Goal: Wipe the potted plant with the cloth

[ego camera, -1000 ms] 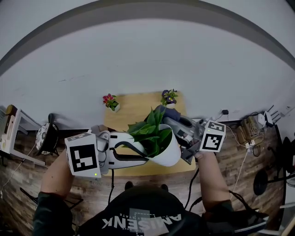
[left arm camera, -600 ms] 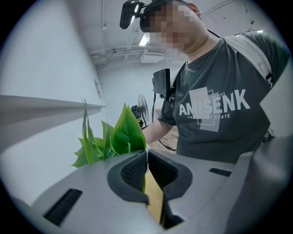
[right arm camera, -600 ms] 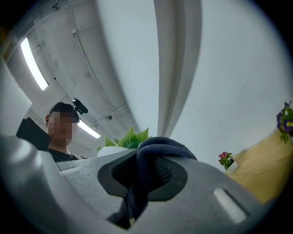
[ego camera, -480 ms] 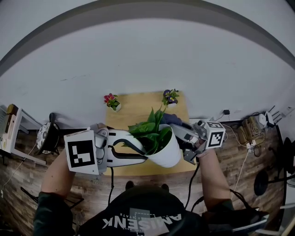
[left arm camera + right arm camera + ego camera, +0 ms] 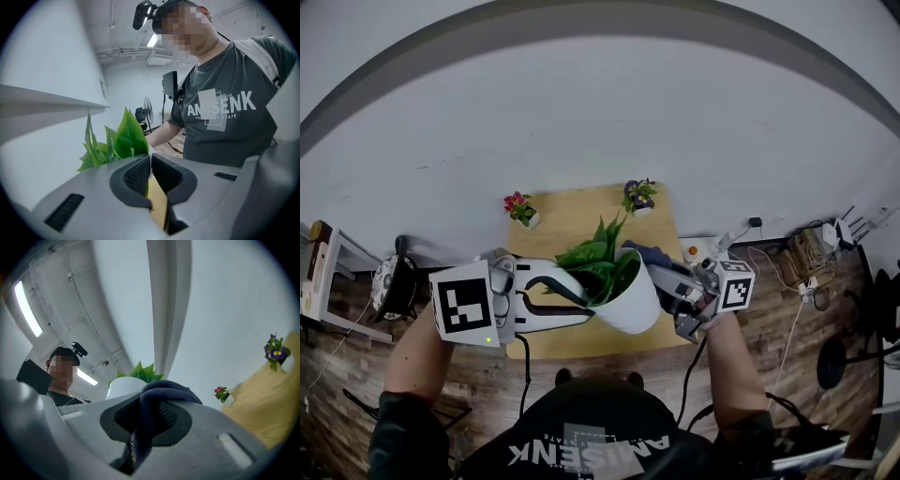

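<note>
A white pot point(image 5: 630, 306) with green leaves point(image 5: 596, 259) hangs tilted above the wooden table point(image 5: 572, 214). My left gripper point(image 5: 575, 298) is shut on the pot's rim; in the left gripper view the pads pinch the thin rim point(image 5: 149, 157) with the leaves point(image 5: 119, 139) just beyond. My right gripper point(image 5: 662, 272) is shut on a dark blue cloth point(image 5: 645, 253), which lies against the pot's right upper side. In the right gripper view the cloth point(image 5: 157, 397) bulges between the pads, and the pot point(image 5: 124, 386) stands close behind it.
Two small flower pots stand at the table's far edge, a pink one point(image 5: 521, 208) and a purple one point(image 5: 638, 196), below a white wall. Cables and a power strip point(image 5: 811, 258) lie on the wooden floor at the right. A round fan point(image 5: 392, 279) stands at the left.
My right gripper with the cloth has slid toward me along the pot's right side and rolled. The pot and left gripper have shifted slightly left.
</note>
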Available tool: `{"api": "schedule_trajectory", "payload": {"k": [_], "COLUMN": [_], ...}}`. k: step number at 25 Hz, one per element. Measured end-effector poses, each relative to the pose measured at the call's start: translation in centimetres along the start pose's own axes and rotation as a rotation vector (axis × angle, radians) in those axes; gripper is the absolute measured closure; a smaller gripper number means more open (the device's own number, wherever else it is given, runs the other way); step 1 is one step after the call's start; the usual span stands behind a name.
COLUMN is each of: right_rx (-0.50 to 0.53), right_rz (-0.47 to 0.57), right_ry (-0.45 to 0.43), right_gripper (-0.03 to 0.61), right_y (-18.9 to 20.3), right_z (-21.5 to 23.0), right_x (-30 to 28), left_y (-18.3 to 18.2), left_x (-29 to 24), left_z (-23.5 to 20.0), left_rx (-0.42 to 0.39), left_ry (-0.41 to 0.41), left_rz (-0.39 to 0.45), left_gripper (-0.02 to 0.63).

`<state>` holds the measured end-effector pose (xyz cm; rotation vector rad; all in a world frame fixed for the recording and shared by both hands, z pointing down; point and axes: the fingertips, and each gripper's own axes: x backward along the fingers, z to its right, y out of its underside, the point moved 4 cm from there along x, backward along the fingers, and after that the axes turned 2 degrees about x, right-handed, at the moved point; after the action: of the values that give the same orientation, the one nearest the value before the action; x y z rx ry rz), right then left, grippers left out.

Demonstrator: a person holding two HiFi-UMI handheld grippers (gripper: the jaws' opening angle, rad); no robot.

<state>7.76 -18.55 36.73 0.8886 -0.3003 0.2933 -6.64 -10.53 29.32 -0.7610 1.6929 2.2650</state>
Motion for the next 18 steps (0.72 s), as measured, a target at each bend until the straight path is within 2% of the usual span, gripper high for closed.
{"api": "schedule_trajectory", "payload": {"k": [10,14,18], "right_rx": [-0.031,-0.031,-0.034], "right_rz": [0.039,0.055,0.048], "right_ry": [0.094,0.123,0.148], "right_gripper": [0.534,0.534,0.534], "right_y": [1.7,3.2,3.3], "right_z": [0.7,-0.1,-0.2], "right_x": [3.0,4.9,5.7], "left_y": [1.8,2.4,3.1], "left_x": [0.2,-0.5,0.0], "left_z": [-2.3,-1.9,-3.6], "left_rx": [0.026,0.026,0.045], "left_ry": [0.006,-0.005,-0.022], "left_rz": [-0.003,-0.02,-0.027], "left_gripper": [0.598,0.598,0.598]}}
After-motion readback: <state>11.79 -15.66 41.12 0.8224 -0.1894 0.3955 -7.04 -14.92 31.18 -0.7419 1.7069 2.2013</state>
